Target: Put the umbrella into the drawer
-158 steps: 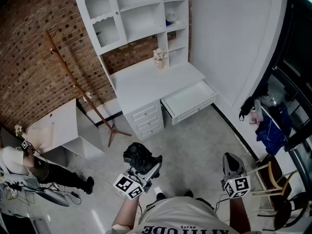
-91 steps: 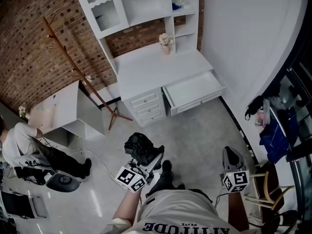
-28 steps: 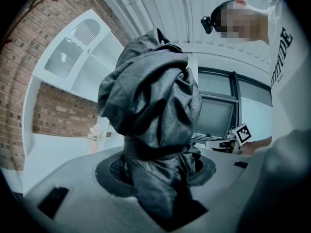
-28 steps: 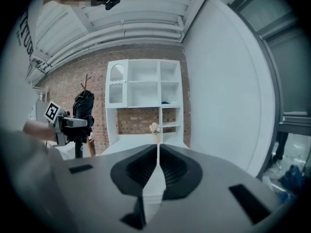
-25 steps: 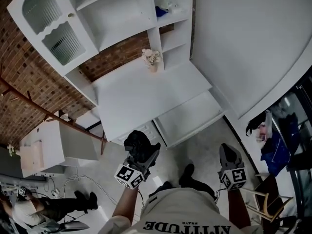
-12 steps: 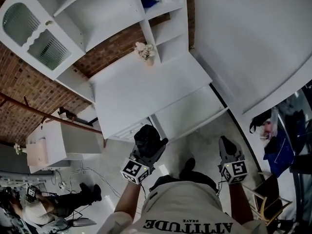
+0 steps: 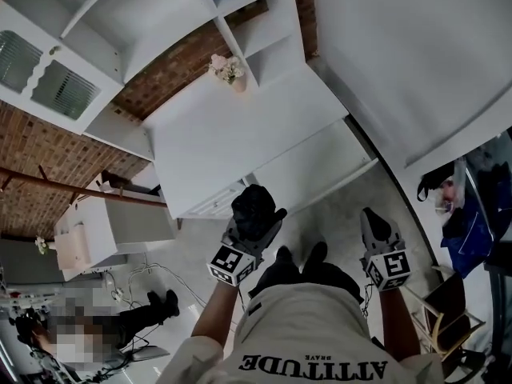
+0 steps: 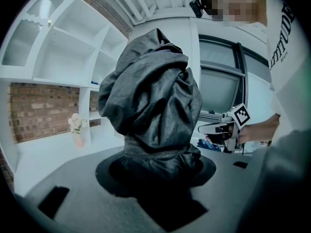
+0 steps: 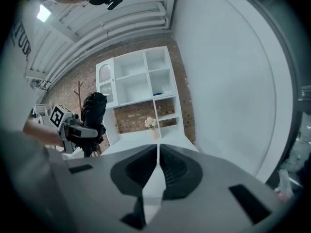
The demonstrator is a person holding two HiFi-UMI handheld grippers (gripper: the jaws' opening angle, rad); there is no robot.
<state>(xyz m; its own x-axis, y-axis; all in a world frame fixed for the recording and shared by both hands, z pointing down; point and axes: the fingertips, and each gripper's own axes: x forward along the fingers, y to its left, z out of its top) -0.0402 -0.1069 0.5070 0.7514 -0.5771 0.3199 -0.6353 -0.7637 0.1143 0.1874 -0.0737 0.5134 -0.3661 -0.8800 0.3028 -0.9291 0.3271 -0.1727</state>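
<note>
A black folded umbrella (image 7: 254, 205) is bunched up between the jaws of my left gripper (image 7: 258, 217), which is shut on it. In the left gripper view the umbrella (image 8: 150, 106) stands upright and fills the middle, hiding the fingertips of the left gripper (image 8: 155, 171). The open white drawer (image 7: 316, 166) lies just beyond the umbrella and to its right, under the desk top (image 7: 240, 130). My right gripper (image 7: 374, 224) hangs to the right, near the drawer's front corner, with nothing in it. In its own view the right gripper (image 9: 158, 152) has its jaws together.
A small flower vase (image 7: 227, 70) stands at the back of the desk, below white shelves (image 7: 160, 14). Small shut drawers (image 7: 216, 202) are left of the open one. A low white cabinet (image 7: 104, 230), a seated person (image 7: 88, 334) and a chair (image 7: 448, 318) flank me.
The person has walked up to the desk. Both grippers have come closer to the open drawer, and the umbrella now sits right by the drawer's front edge.
</note>
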